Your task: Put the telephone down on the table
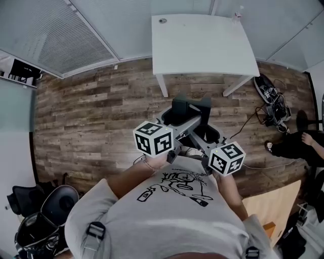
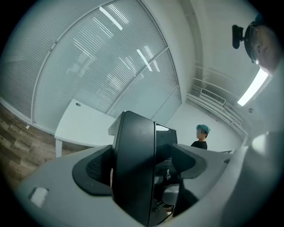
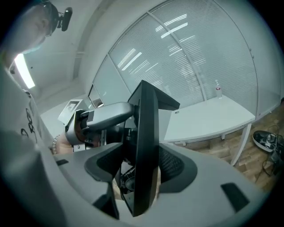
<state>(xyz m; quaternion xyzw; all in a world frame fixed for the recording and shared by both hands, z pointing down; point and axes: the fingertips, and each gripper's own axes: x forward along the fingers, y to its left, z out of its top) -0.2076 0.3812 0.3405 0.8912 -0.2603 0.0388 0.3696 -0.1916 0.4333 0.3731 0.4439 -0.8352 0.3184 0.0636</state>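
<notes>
A black telephone (image 1: 190, 108) hangs in the air over the wood floor, just short of the white table (image 1: 202, 45). Both grippers hold it. My left gripper (image 1: 176, 119) grips it from the left and my right gripper (image 1: 206, 132) from the lower right. In the left gripper view a broad black slab of the telephone (image 2: 133, 168) fills the gap of the left gripper (image 2: 142, 170). In the right gripper view a thin black edge of the telephone (image 3: 146, 150) stands clamped in the right gripper (image 3: 143, 170), with the left gripper (image 3: 102, 116) gripping its far side.
The table top holds a small clear bottle (image 1: 238, 12) at its far right corner. Cables and a power strip (image 1: 271, 96) lie on the floor to the right, beside a seated person (image 1: 298, 144). Dark bags (image 1: 45, 212) sit at the lower left, a wooden board (image 1: 273, 202) at the lower right.
</notes>
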